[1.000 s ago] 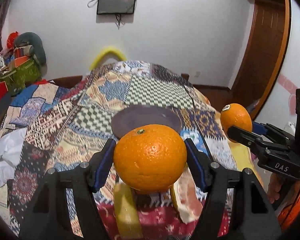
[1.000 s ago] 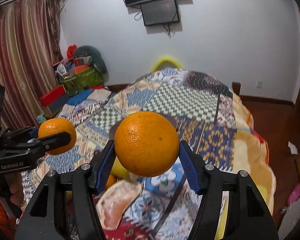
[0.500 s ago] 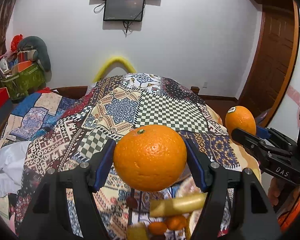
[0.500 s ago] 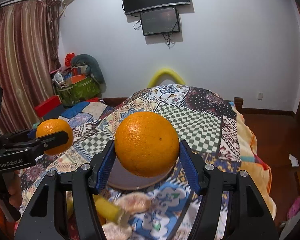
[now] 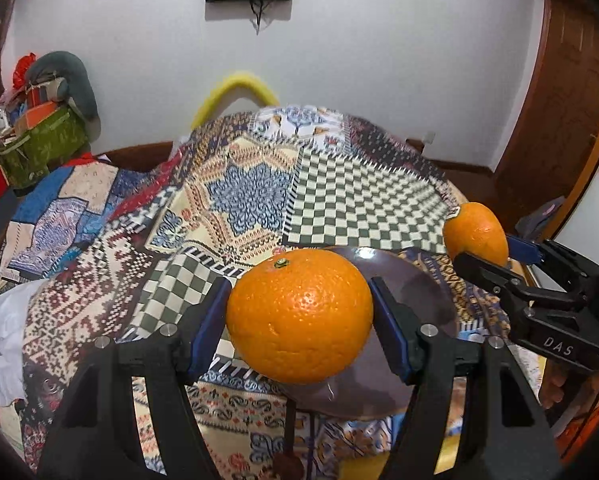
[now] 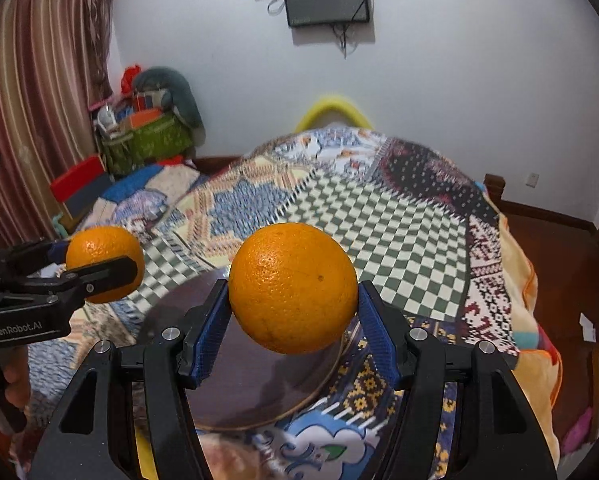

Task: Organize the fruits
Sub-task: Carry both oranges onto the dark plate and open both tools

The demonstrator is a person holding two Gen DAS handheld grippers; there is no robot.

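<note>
Counted: two oranges, two grippers, one dark round plate, one patchwork quilt. Left gripper (image 5: 299, 316), seen from its own camera: blue pads spread wide and clamped on the sides of the first orange (image 5: 299, 316), stem at 12 o'clock, fruit held in the air above the plate (image 5: 419, 292). Right gripper (image 6: 293, 314): same wide spread, pads pressed against both sides of the second orange (image 6: 293, 288), held in the air over the plate (image 6: 243, 380). Plate resting on the quilt (image 5: 259, 196), extending from behind each held fruit toward 5 o'clock in the left view and toward 7 o'clock in the right view. Left view only: the second orange (image 5: 475, 234) at 3 o'clock with a small sticker on top, the right gripper (image 5: 495, 256) in side profile marked "DAS", a wooden door (image 5: 559, 120) at 2 o'clock. Right view only: the first orange (image 6: 105, 264) at 9 o'clock in the left gripper (image 6: 103, 266) marked "GenRobot.AI", a striped curtain (image 6: 39, 120) at 10 o'clock. Both views: a wall screen (image 6: 325, 2) at 12 o'clock.
</note>
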